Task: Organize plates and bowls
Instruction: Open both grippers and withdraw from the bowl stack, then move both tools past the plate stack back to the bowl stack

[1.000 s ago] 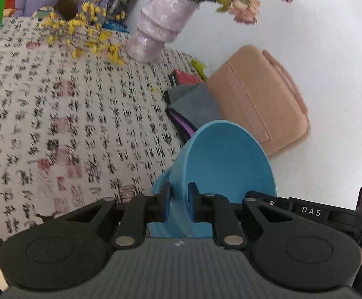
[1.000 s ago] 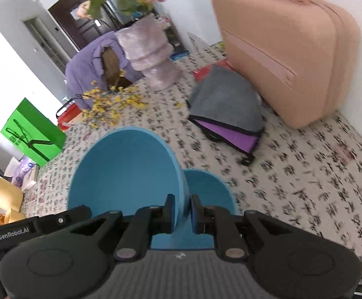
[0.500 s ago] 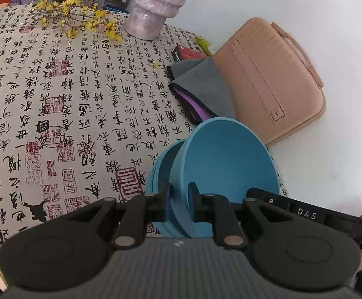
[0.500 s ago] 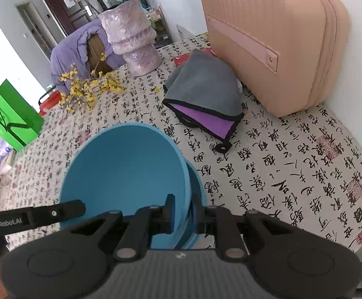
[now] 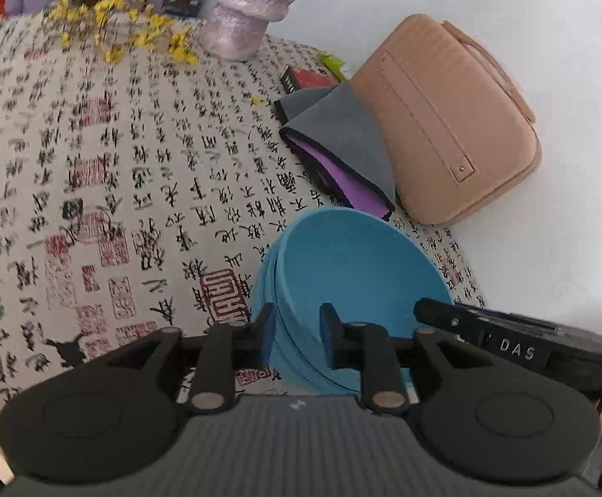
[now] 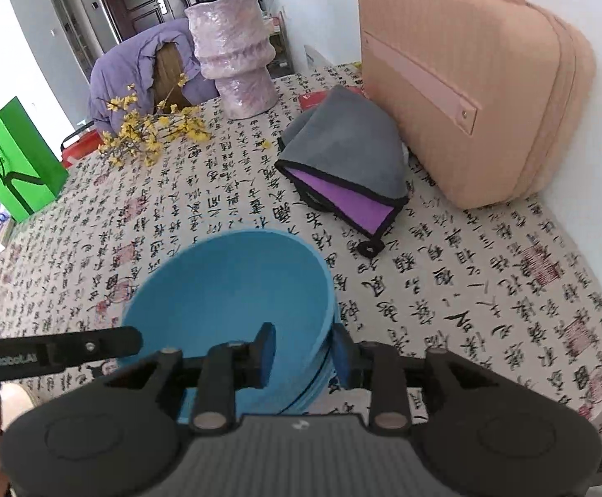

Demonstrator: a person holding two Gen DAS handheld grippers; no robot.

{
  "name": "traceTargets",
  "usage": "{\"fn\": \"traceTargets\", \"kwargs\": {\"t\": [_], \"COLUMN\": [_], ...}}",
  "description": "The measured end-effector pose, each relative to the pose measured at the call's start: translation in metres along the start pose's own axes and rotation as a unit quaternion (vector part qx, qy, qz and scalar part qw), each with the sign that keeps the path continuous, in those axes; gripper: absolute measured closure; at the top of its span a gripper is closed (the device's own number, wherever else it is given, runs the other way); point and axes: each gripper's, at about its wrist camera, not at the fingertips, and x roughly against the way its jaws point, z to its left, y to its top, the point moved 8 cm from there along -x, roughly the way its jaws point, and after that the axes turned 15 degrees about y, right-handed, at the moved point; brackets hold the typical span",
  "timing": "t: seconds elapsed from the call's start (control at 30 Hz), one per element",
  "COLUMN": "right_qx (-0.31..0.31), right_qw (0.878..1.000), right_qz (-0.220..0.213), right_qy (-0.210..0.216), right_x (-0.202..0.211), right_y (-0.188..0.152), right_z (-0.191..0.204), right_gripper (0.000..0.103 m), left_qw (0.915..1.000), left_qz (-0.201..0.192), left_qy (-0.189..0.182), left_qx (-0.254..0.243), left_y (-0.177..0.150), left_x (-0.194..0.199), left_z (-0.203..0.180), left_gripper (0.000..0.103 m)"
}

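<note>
Straddling opposite rims of the blue bowl (image 5: 355, 273), the left gripper (image 5: 297, 337) and right gripper (image 6: 303, 354) are both opening, pads just off its wall, the bowl nested in a blue stack on the calligraphy tablecloth (image 6: 487, 290), folded grey cloth (image 6: 342, 145) at one o'clock.

Blue bowl (image 6: 234, 290) is sitting upright, lower centre of frame, nesting apparently inside a second blue bowl (image 6: 321, 381) beneath.

Left gripper (image 5: 297, 333) fingers (image 5: 329, 333) opening astride nested blue bowls' (image 5: 355, 273) rim.
</note>
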Motion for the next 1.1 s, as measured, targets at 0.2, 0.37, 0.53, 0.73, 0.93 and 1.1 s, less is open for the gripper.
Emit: {"fn": "traceTargets", "kwargs": {"t": [0.2, 0.37, 0.53, 0.73, 0.93, 1.1], "right_qx": [0.014, 0.051, 0.081, 0.132, 0.195, 0.250], "right_qw": [1.000, 0.998, 0.995, 0.982, 0.962, 0.941], "right_qz": [-0.011, -0.029, -0.053, -0.124, -0.169, -0.208], "right_qy": [0.000, 0.003, 0.021, 0.062, 0.083, 0.098], "right_x": [0.015, 0.037, 0.058, 0.087, 0.103, 0.106], "right_y": [-0.009, -0.034, -0.060, -0.088, -0.128, -0.170], "right_z": [0.005, 0.019, 0.041, 0.086, 0.134, 0.164], "right_gripper": [0.070, 0.061, 0.058, 0.043, 0.040, 0.023], "left_qw": [0.9960, 0.9812, 0.9674, 0.9552, 0.9427, 0.9194], "left_qz": [-0.054, -0.133, -0.193, -0.248, -0.280, -0.309], "left_qy": [0.018, 0.075, 0.103, 0.136, 0.178, 0.244], "left_qx": [-0.068, -0.119, -0.127, -0.088, -0.037, 0.000], "left_y": [-0.011, -0.030, -0.056, -0.103, -0.157, -0.202], "left_x": [0.030, 0.065, 0.101, 0.141, 0.173, 0.196], "left_z": [-0.002, 0.011, 0.030, 0.066, 0.104, 0.135], "left_gripper": [0.059, 0.048, 0.035, 0.022, 0.009, 0.002]}}
